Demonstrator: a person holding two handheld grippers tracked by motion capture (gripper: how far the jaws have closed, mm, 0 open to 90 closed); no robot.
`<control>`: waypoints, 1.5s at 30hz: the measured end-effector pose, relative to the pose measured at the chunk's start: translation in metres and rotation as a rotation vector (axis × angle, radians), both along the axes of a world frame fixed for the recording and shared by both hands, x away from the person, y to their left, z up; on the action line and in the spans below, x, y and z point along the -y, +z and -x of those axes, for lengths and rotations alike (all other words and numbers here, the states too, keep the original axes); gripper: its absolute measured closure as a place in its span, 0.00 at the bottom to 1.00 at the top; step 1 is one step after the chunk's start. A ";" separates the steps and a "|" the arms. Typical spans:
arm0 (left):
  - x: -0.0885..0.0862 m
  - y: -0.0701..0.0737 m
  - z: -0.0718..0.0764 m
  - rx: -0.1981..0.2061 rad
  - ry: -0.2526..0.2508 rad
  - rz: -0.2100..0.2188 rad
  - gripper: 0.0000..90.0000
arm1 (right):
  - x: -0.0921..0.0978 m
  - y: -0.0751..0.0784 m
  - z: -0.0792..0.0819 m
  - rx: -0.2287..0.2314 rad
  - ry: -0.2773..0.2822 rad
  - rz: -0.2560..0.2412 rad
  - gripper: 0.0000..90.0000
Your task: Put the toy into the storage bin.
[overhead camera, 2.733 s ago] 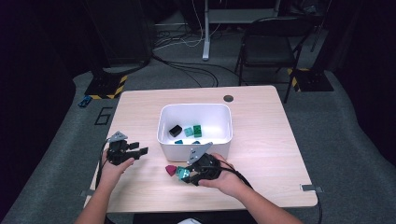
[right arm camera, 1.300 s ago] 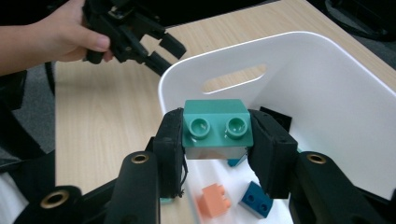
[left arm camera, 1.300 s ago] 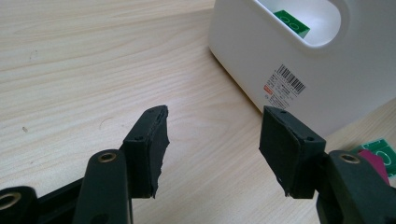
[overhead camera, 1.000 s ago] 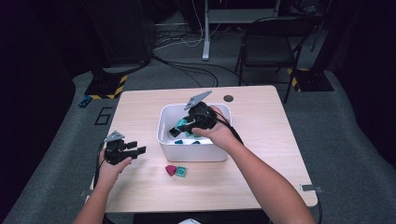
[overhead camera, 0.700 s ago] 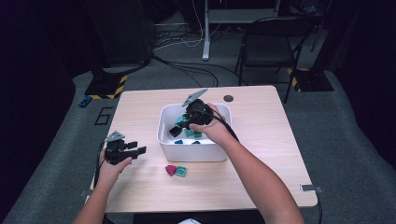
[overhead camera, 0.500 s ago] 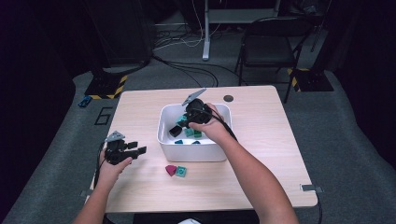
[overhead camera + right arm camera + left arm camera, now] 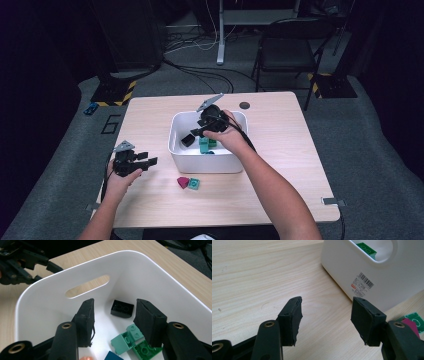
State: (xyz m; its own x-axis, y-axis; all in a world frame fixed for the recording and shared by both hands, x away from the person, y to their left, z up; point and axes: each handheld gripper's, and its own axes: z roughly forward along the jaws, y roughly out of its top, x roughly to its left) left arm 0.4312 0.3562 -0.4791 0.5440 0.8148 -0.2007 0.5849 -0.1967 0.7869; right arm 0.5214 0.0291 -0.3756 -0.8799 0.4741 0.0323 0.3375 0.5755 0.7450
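- High view: the right gripper (image 7: 196, 131) hangs inside the white bin (image 7: 176, 147), jaws apart and empty, above a black brick (image 7: 187, 140).
- Right gripper view: the black brick (image 7: 122, 308) lies on the bin floor between the spread jaws, with green bricks (image 7: 130, 340) nearer the camera.
- The left gripper (image 7: 145, 160) rests released over the table (image 7: 280, 165), left of the bin.
- A magenta piece (image 7: 183, 182) and a green brick (image 7: 194, 184) touch just in front of the bin.
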 end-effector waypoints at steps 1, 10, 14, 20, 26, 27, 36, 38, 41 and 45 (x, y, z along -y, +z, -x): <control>0.001 -0.001 0.000 0.008 0.005 0.002 0.46 | 0.001 0.002 0.003 0.009 -0.001 0.013 0.54; 0.004 0.000 0.002 0.001 -0.002 -0.007 0.46 | 0.021 0.017 0.031 0.022 -0.008 -0.032 0.53; 0.003 0.004 0.002 0.005 -0.008 -0.010 0.47 | 0.031 0.021 0.049 0.019 0.027 -0.054 0.52; 0.008 0.019 0.003 0.036 -0.017 0.002 0.47 | 0.041 0.019 0.079 0.048 0.058 -0.073 0.52; 0.018 0.029 0.002 0.024 -0.052 -0.027 0.47 | 0.049 0.009 0.107 0.052 0.069 -0.094 0.51; 0.020 0.030 0.003 0.028 -0.060 -0.033 0.47 | 0.051 0.006 0.111 0.054 0.075 -0.097 0.51; 0.039 0.036 0.016 0.034 -0.134 -0.082 0.47 | 0.056 -0.023 0.129 0.038 0.081 -0.097 0.50; 0.041 0.037 0.019 0.039 -0.139 -0.081 0.47 | 0.057 -0.030 0.131 0.028 0.078 -0.103 0.50; 0.045 0.038 0.025 0.046 -0.147 -0.080 0.45 | 0.057 -0.038 0.134 0.030 0.079 -0.102 0.50; 0.050 0.034 0.034 0.049 -0.171 -0.093 0.45 | 0.060 -0.050 0.140 0.027 0.067 -0.107 0.50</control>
State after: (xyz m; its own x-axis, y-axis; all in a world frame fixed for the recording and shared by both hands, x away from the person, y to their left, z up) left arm 0.3968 0.3059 -0.4453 0.6833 0.7235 -0.0985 0.4981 -0.3633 0.7873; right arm 0.3811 -0.0305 -0.4256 -0.9108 0.4091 0.0557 0.2799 0.5126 0.8118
